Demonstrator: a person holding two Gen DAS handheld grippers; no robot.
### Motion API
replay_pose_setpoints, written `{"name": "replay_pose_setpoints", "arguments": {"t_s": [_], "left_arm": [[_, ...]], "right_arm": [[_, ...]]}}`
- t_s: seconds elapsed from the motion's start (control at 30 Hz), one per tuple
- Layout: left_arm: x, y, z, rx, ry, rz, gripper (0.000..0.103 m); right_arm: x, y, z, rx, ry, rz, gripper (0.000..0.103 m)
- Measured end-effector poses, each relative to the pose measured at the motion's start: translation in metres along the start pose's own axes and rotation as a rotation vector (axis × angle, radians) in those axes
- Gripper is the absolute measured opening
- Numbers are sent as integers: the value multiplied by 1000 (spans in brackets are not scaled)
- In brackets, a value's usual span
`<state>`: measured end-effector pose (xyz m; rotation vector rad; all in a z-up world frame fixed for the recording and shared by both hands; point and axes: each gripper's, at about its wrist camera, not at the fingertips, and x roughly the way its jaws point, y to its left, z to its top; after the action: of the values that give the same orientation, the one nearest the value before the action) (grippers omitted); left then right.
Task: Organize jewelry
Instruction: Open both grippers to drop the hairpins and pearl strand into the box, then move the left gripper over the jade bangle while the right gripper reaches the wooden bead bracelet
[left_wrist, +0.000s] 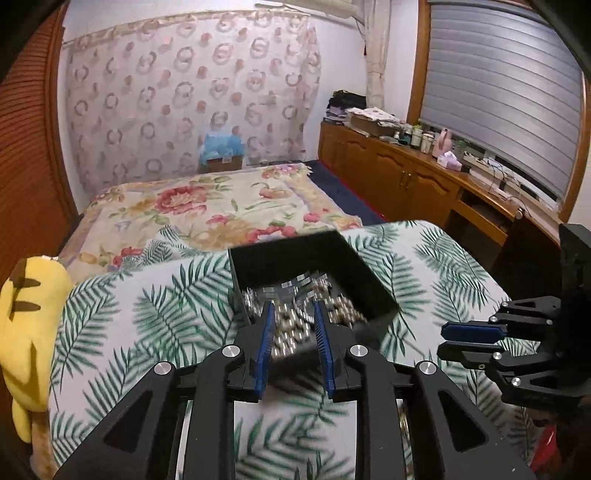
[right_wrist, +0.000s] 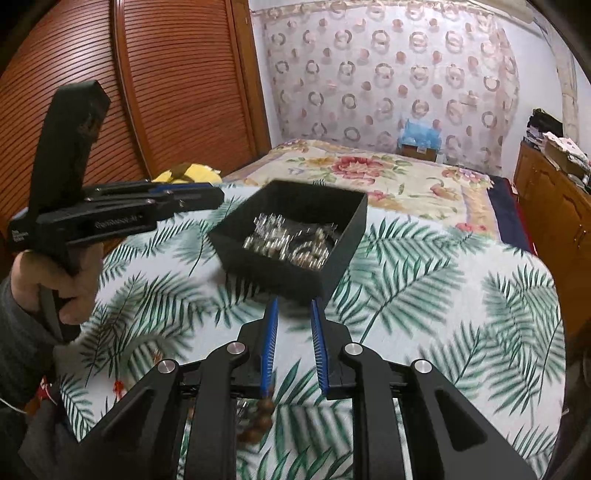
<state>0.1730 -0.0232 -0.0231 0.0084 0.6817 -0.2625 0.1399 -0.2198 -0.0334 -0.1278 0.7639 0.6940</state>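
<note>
A black open box (left_wrist: 365, 273) (right_wrist: 343, 236) sits on the palm-leaf cloth and holds a heap of silvery jewelry (left_wrist: 295, 317) (right_wrist: 291, 243). My left gripper (left_wrist: 294, 308) is open, its blue-padded fingers above the box's near side over the jewelry, nothing between them. It shows from the side at the left of the right wrist view (right_wrist: 207, 195), held in a hand. My right gripper (right_wrist: 293, 304) is open, just short of the box's near wall. A brown beaded piece (right_wrist: 260, 417) lies under its left finger, blurred. The right gripper shows at the right of the left view (left_wrist: 448, 338).
The table wears a white cloth with green palm leaves (left_wrist: 147, 332) (right_wrist: 443, 295). A yellow plush toy (left_wrist: 26, 317) sits at its left edge. Behind are a floral bed (left_wrist: 207, 206) and a wooden cabinet (left_wrist: 406, 177) with clutter. Small items (right_wrist: 118, 386) lie near the cloth's left edge.
</note>
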Motion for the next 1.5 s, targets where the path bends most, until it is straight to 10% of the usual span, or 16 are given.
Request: {"name": "replay_pose_setpoints", "arguments": {"t_s": [1.0, 1.5], "left_arm": [[-46, -15, -101, 31, 119, -5, 71], [-28, -28, -122, 39, 209, -38, 74]], "right_arm": [[24, 19, -54, -51, 137, -24, 15], [24, 21, -54, -67, 134, -56, 15]]}}
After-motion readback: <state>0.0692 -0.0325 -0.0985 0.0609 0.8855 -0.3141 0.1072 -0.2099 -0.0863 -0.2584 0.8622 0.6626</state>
